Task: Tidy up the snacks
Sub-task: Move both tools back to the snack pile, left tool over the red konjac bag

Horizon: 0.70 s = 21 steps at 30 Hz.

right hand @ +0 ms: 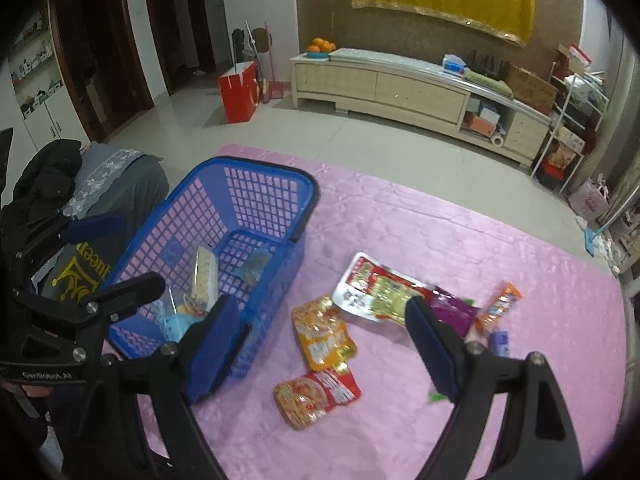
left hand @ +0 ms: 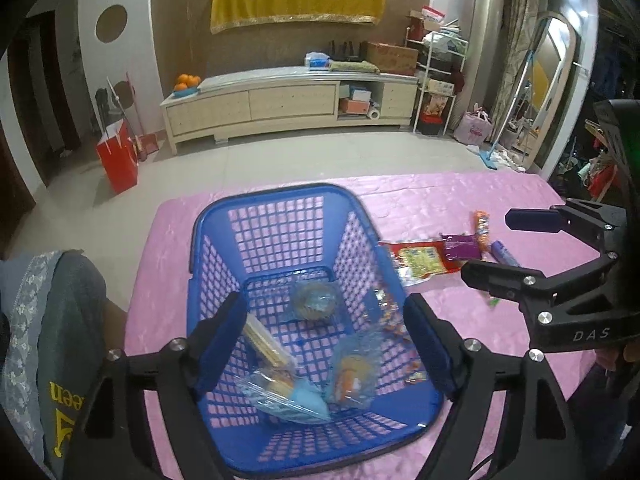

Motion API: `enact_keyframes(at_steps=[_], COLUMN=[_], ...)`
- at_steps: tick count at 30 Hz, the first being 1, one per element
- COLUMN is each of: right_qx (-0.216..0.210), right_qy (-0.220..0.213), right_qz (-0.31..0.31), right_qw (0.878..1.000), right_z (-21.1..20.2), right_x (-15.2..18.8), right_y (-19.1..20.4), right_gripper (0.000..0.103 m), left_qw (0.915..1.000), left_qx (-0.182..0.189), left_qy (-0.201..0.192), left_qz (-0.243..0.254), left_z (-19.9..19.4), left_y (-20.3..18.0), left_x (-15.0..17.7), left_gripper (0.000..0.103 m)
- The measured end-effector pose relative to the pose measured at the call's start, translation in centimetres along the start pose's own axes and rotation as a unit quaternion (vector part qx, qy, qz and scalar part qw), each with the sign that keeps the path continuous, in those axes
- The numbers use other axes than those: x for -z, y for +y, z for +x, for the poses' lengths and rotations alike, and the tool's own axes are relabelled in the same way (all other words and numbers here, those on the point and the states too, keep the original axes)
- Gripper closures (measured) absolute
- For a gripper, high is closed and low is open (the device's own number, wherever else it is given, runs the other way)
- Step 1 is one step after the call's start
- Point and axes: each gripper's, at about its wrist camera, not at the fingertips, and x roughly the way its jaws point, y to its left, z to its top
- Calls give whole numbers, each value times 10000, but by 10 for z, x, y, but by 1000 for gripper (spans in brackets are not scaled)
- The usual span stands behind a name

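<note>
Both hand-held grippers, left and right, are wide open and hold nothing. Some snacks sit in the blue basket. More packets wait on the pink bench.

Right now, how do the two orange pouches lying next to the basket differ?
The upper pouch is mostly yellow-orange, while the lower pouch has a red band at one end. The upper pouch lies nearer the basket and runs lengthwise away from the camera; the lower pouch lies crosswise, nearer the camera. Both are flat, sealed and rest on the pink cloth, between the open fingers of the right gripper, ungripped.
</note>
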Motion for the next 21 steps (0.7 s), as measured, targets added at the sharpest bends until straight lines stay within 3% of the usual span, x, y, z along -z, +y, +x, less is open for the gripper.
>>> enact_keyframes(at_steps=[12,21], right_qx=[193,296], right_qy=[-92,87], right_qz=[301,644], right_qw=[9993,9974], right_z=[-46,-49], right_x=[46,90], right_y=[-56,-94], right_gripper=[15,15], left_qw=[9979,9928], left_qx=[304,430], left_qy=[-9,123], left_qz=[577,1110], left_z=[-14,-1], left_y=[-88,-148], left_x=[4,20], left_gripper=[21,21])
